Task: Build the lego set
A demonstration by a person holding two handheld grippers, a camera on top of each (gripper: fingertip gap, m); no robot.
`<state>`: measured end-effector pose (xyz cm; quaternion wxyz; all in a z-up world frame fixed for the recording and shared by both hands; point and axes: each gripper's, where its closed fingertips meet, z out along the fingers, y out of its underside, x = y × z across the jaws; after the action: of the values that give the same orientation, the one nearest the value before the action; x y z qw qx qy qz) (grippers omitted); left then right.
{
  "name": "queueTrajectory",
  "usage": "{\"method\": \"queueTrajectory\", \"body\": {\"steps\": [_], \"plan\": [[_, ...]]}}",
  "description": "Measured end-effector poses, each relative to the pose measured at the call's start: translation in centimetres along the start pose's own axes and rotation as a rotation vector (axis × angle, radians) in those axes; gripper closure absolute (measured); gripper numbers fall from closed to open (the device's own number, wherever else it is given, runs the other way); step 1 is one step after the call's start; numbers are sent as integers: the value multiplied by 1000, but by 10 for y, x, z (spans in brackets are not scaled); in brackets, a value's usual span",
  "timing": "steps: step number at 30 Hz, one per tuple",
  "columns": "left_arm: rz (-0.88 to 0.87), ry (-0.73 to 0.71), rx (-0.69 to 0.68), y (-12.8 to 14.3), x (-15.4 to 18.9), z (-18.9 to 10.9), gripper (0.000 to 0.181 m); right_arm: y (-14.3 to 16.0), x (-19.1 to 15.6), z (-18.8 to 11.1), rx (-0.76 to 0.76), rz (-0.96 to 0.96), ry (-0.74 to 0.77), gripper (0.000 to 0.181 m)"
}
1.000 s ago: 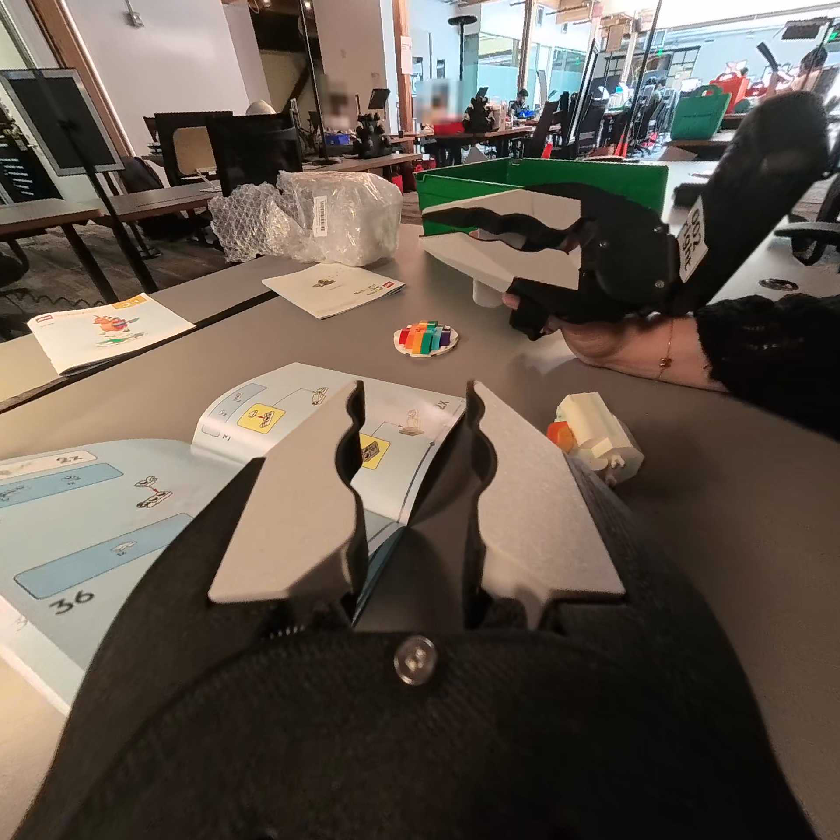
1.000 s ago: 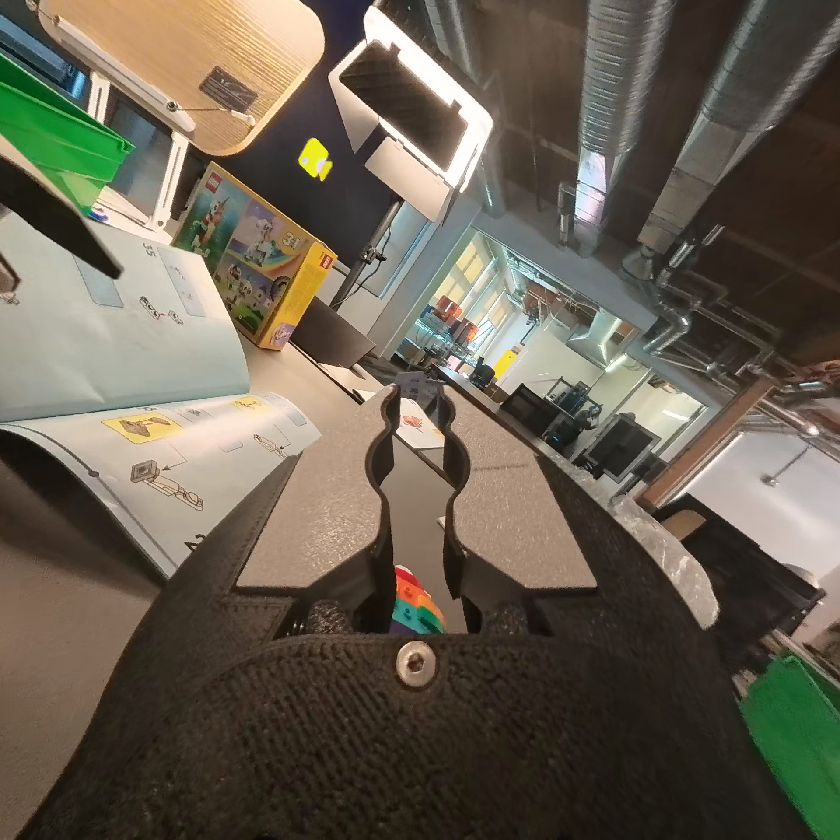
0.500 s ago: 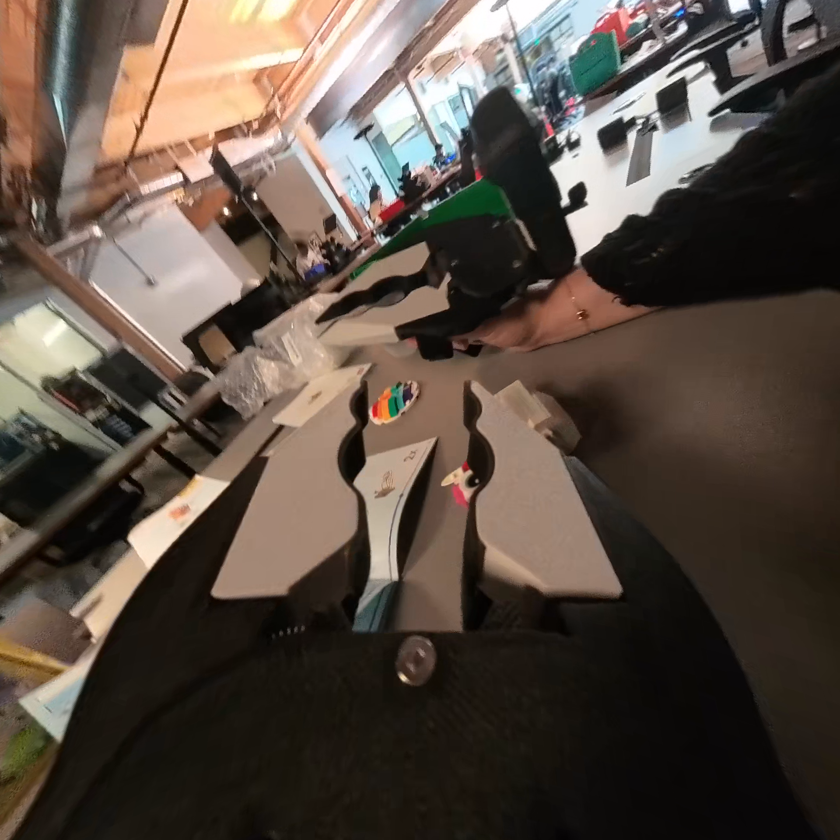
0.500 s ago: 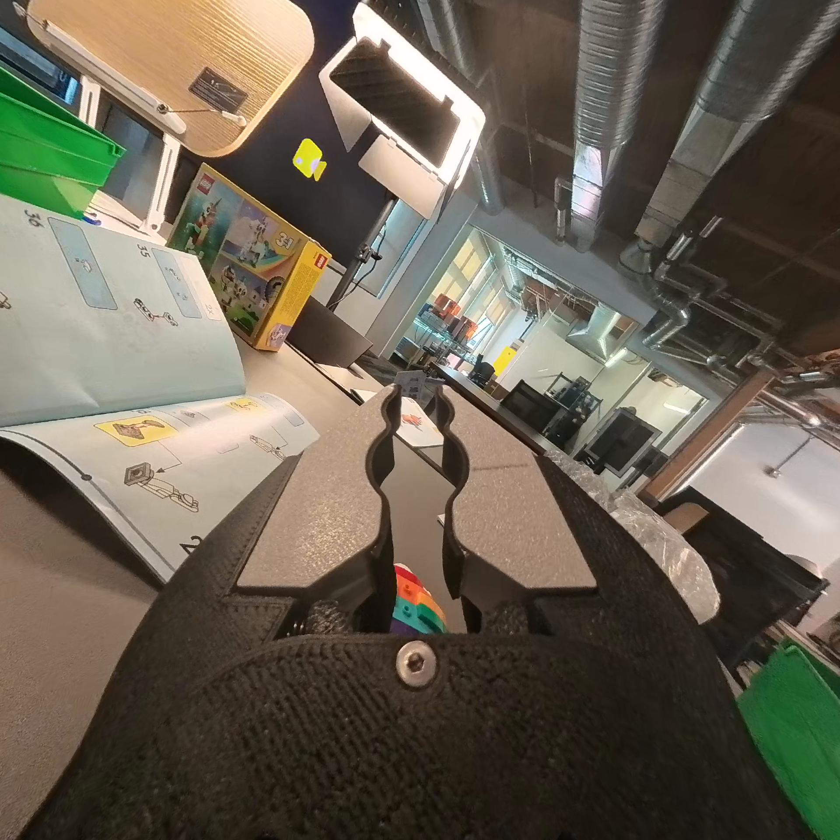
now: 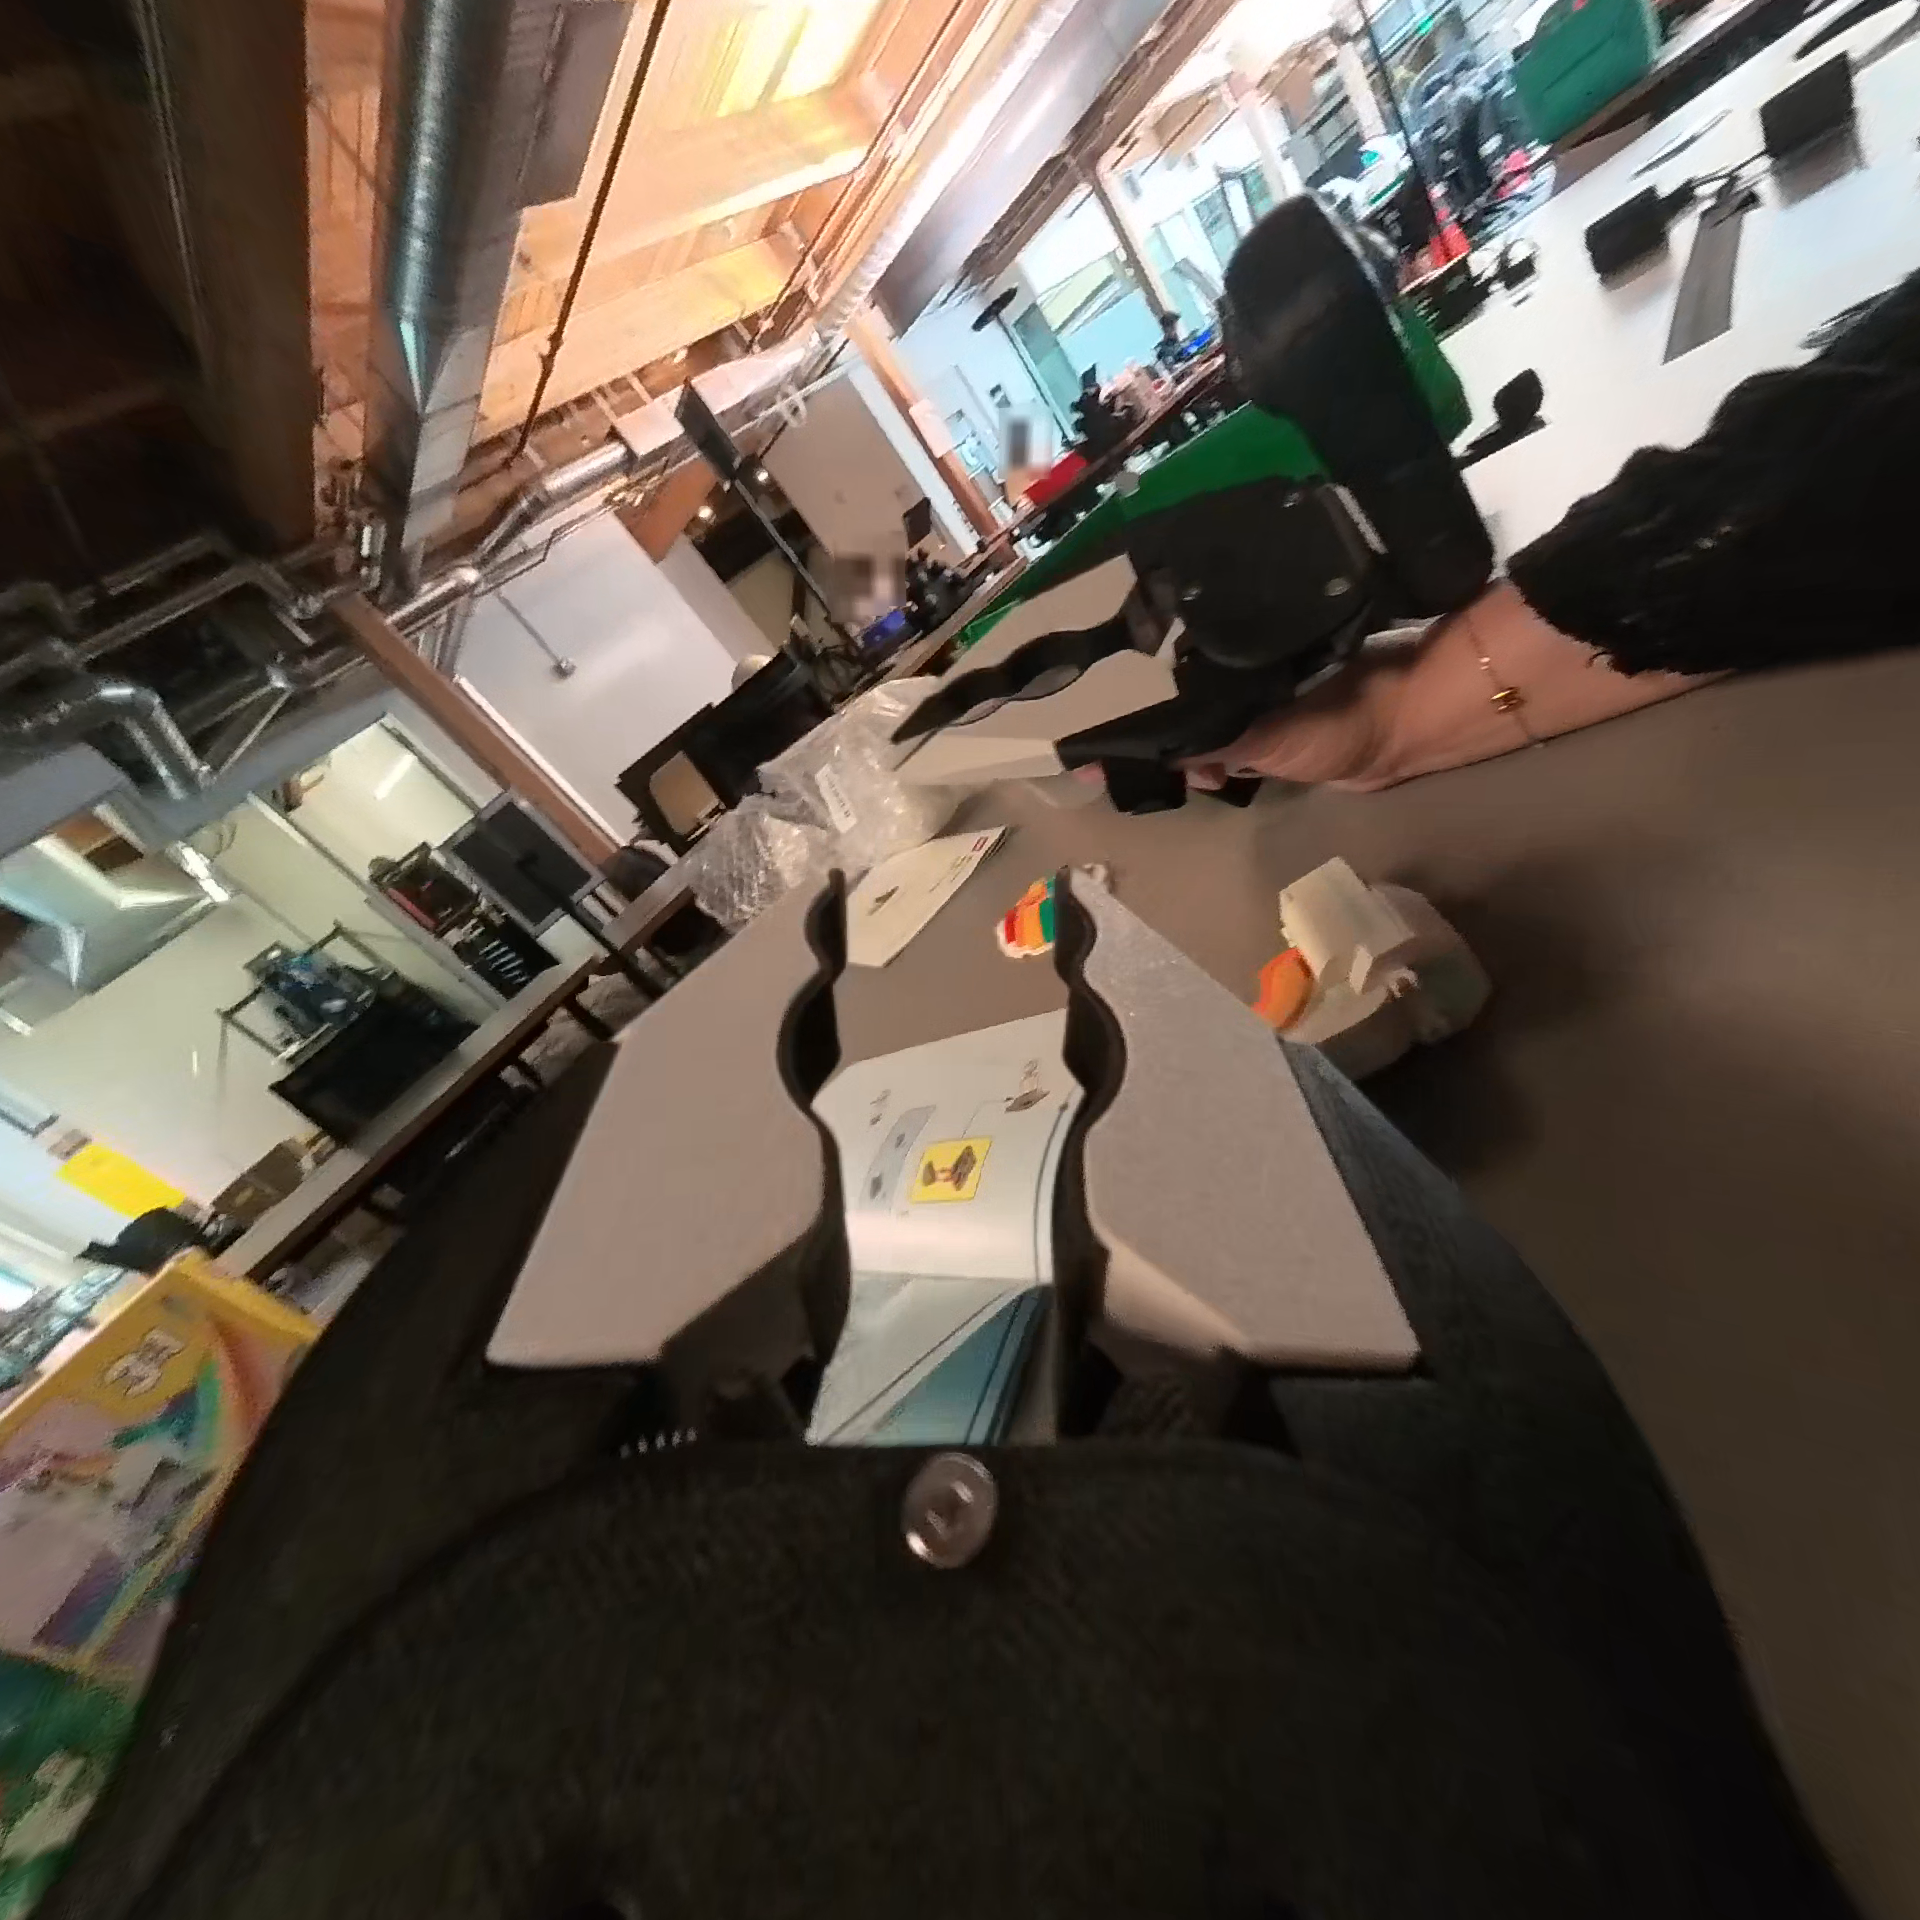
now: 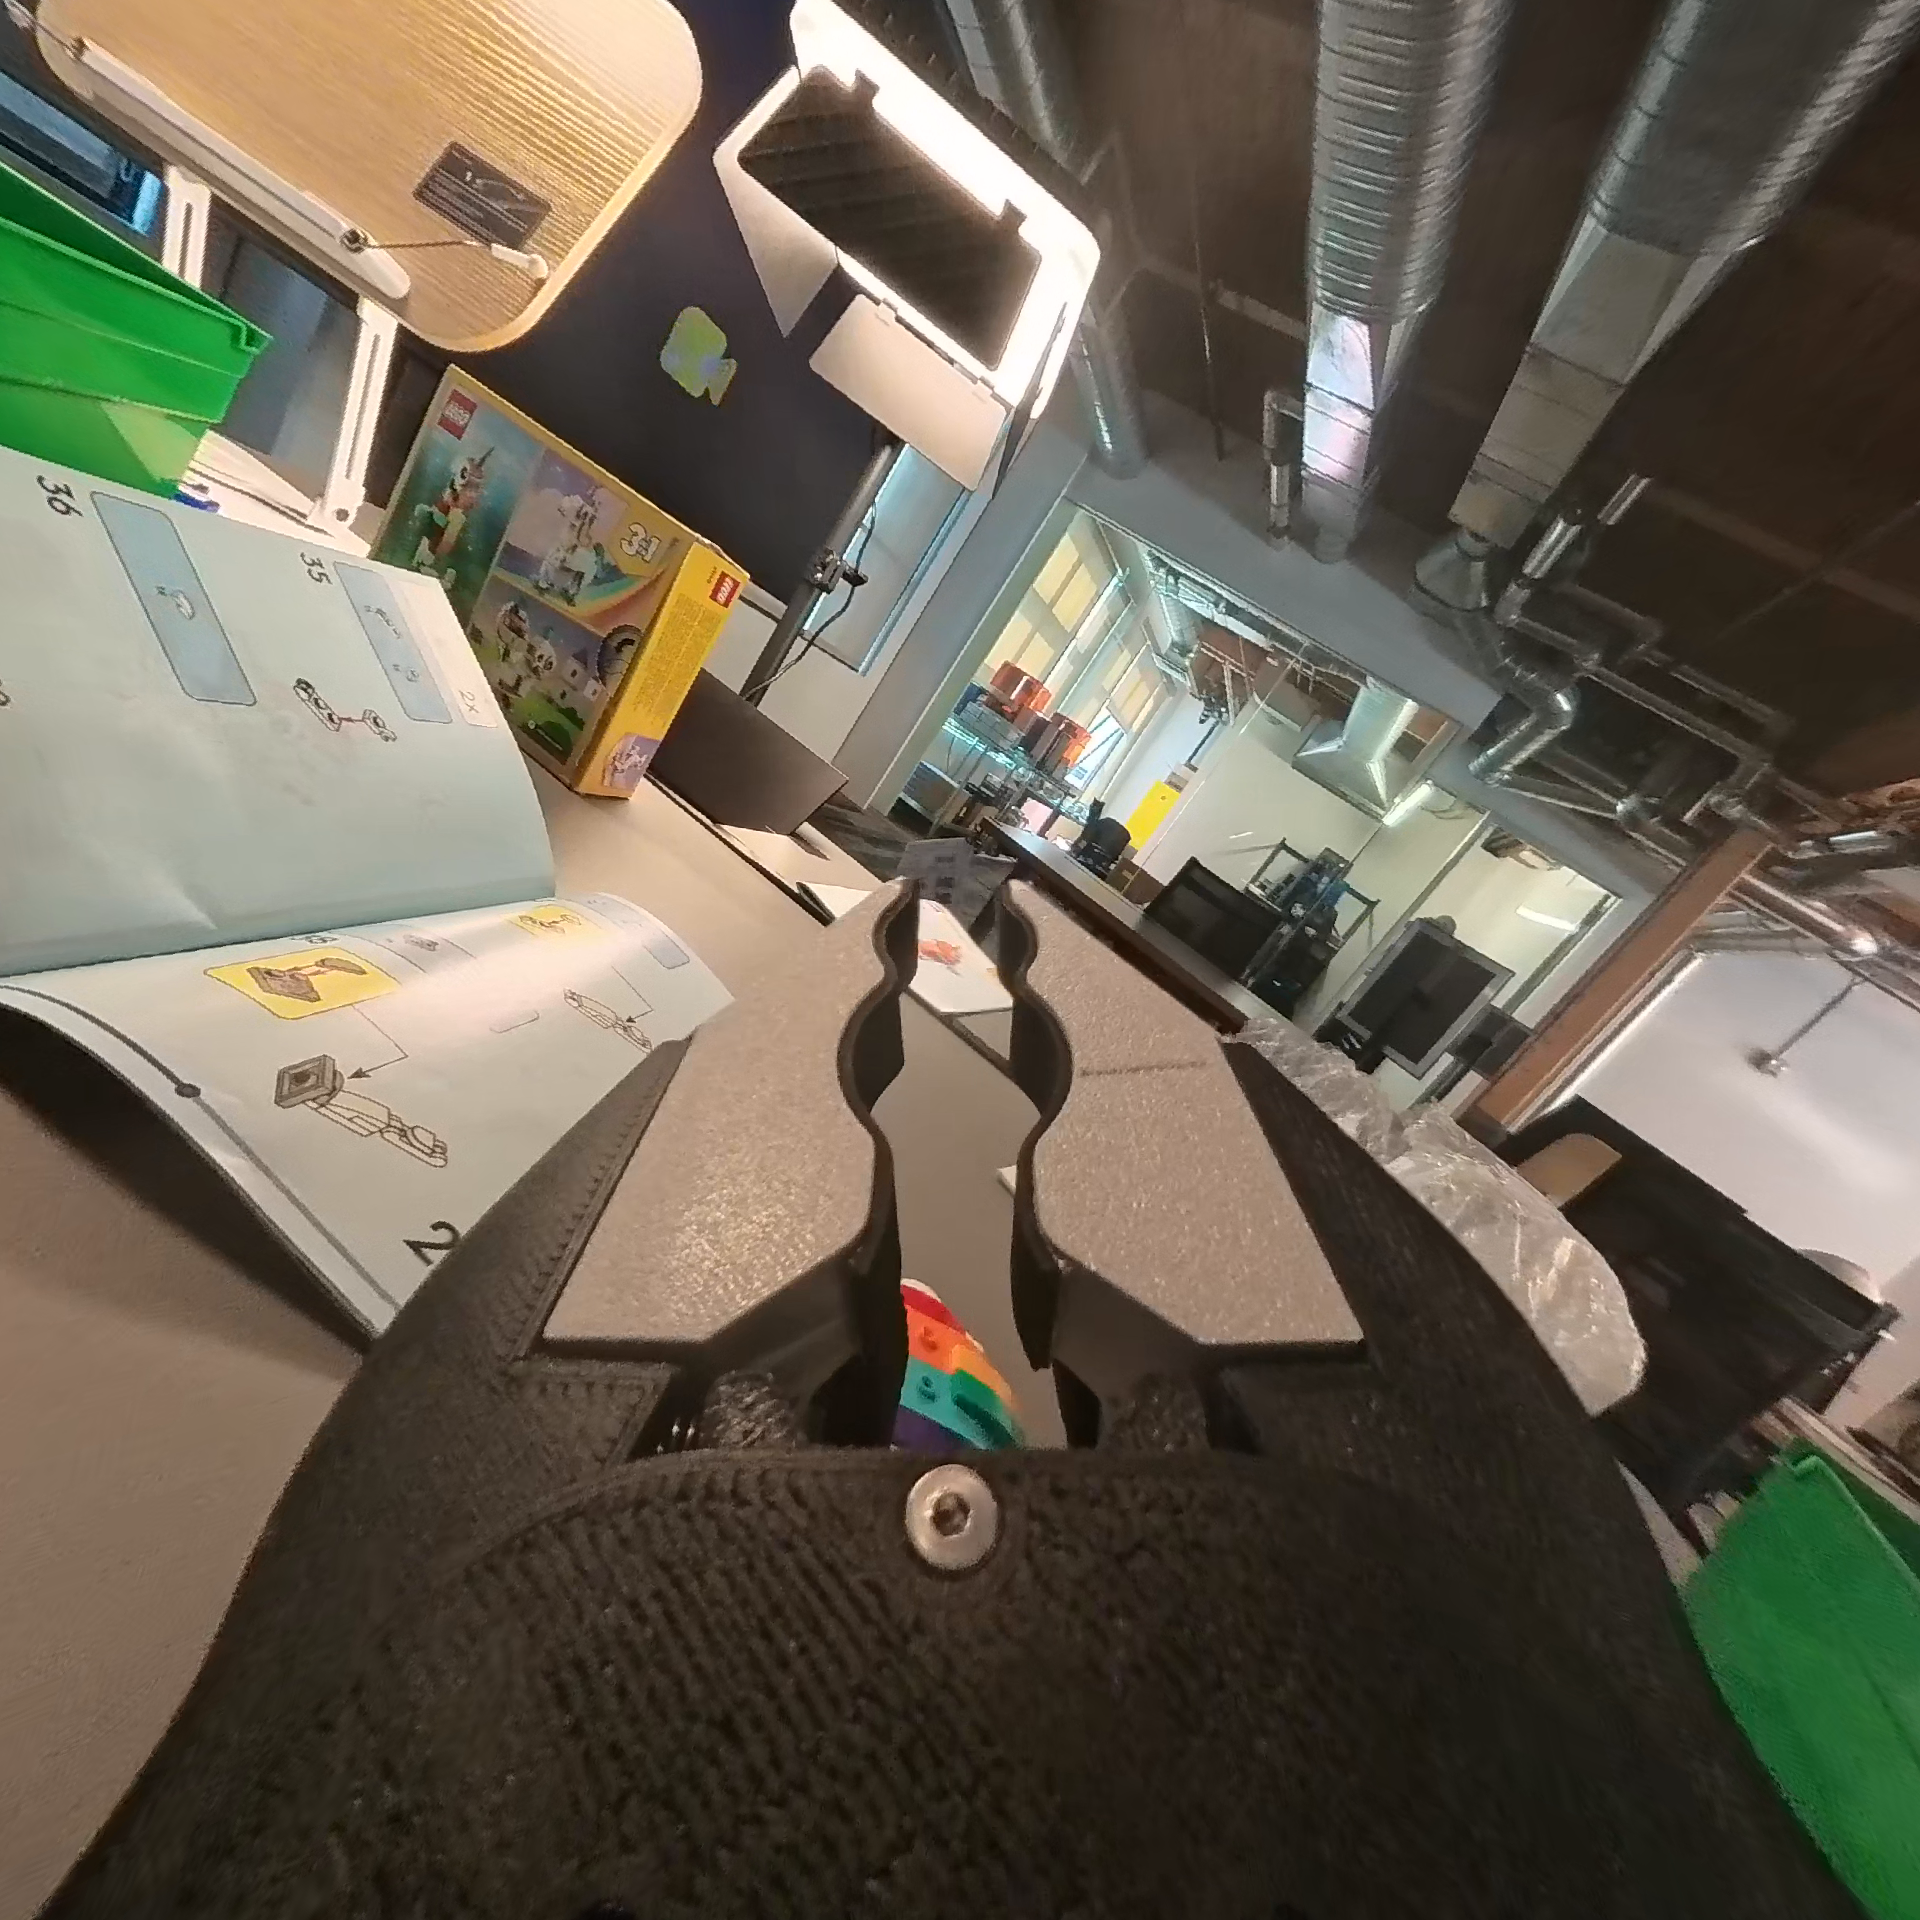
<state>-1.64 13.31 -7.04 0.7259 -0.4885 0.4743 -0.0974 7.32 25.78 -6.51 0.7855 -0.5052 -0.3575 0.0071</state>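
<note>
Fingers point(image 5: 1195, 1091) apart over instruction booklet point(image 5: 935, 1153)

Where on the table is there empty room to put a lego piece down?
The widest bare grey table lies right of the white lego build, below the person's hand. A smaller free strip sits between the open instruction booklet and the rainbow piece. It gets crowded farther back, around the small leaflet and bubble wrap.

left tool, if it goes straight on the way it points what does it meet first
Likely the open instruction booklet, which shows in the gap of the open left tool; beyond it lies the rainbow lego piece. Depth is unclear.
</note>
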Motion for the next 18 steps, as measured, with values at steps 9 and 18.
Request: {"method": "queueTrajectory", "body": {"steps": [9, 18], "plan": [[280, -284, -130, -22, -20, -67, 142, 1, -5, 0, -13, -17, -19, 169], [81, -590, -292, -22, -89, -169, 152, 2, -9, 2, -18, -16, -38, 170]]}}
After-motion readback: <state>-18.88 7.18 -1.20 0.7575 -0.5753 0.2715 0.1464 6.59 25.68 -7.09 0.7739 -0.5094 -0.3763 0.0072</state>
